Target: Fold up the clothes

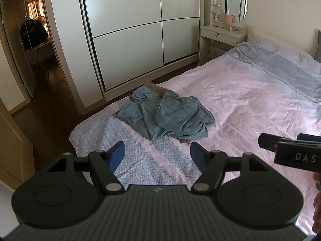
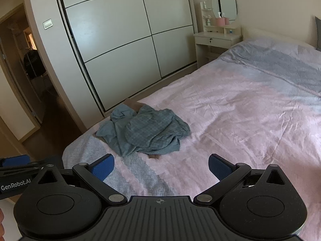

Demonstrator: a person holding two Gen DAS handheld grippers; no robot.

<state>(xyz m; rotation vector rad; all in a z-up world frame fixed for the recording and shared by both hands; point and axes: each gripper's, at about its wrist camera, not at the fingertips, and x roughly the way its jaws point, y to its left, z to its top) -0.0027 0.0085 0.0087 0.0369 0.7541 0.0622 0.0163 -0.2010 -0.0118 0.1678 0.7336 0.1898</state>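
Both tools are held above the near end of the bed (image 1: 250, 92), side by side and level, aimed at the clothing. No contact with any fabric is recorded.

The left gripper (image 1: 157, 156) is spread wide, its blue pads (image 1: 117, 154) well apart and nothing between them. The right gripper (image 2: 161, 167) is likewise wide, with nothing held. In the left wrist view the right tool is seen entering at 3 o'clock; in the right wrist view the left tool is seen at 9 o'clock. This places the pair close together, judged to be a ready stance before a two-point pick.

The work item, a blue-grey checked garment (image 1: 170, 114), lies crumpled in a heap near the bed's corner on the wardrobe side. In the left wrist view it sits at 12 o'clock just beyond the open fingers; in the right wrist view (image 2: 148, 132) it is at about 11 o'clock. A brown piece of cloth (image 1: 158, 89) is partly visible under the heap, showing at its far edge and again at its near edge. Whether this is a second garment cannot be told.

The pink and grey bedspread is largely bare to the right of the heap, and it is judged that this area is kept free as the folding surface.

The task is assessed as not yet begun: no edge is spread, no fold made. The next move is expected to require locating a hem or collar in the bunched cloth; the heap hides these. A risk is noted that the brown cloth beneath could be pinched together with the garment.
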